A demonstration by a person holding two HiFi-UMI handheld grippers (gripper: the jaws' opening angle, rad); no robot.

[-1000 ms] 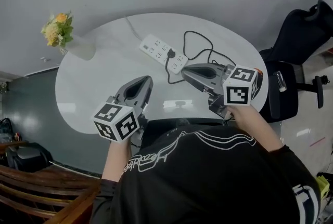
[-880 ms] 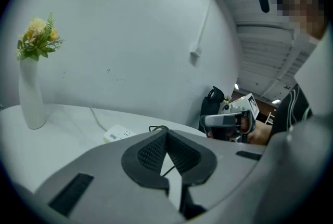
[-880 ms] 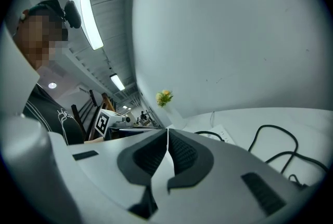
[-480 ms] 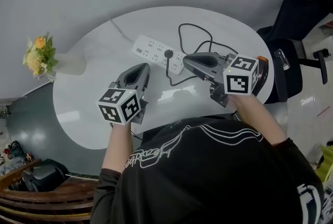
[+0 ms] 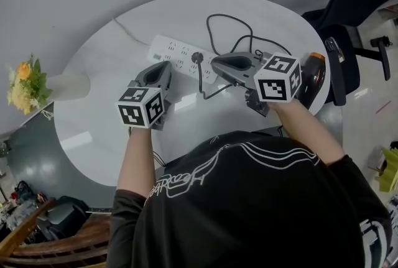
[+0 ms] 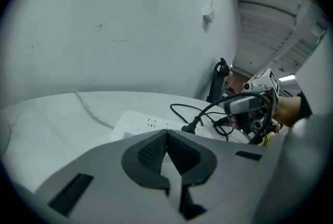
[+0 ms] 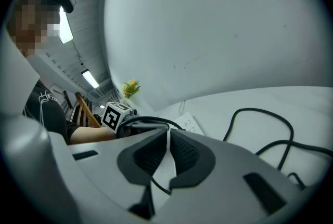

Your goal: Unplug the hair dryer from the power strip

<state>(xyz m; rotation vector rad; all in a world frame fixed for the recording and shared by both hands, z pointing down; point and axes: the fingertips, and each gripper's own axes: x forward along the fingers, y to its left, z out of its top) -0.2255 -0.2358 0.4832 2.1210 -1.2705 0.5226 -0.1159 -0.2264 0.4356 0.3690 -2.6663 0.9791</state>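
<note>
free: bare table [image 5: 99, 127] left of power strip [image 5: 177, 54] | obstacle: cable [image 5: 229, 15] loops behind plug [image 5: 198, 58]

The table [image 5: 186, 130] and power strip [image 5: 176, 52] are white, the cord [image 5: 214, 18] black, the hair dryer [image 5: 313, 74] black-and-orange; the left gripper [image 5: 161, 65] and right gripper [image 5: 214, 62] are grey with black-and-white squares.

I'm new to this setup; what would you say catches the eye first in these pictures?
The marker-cubed left tongs and right tongs stand out first, both shut, held over the white round table. Right at their tips lies the white power strip with one black plug in it, its cord looping toward the far edge. At the table's left edge stand yellow flowers.
</note>
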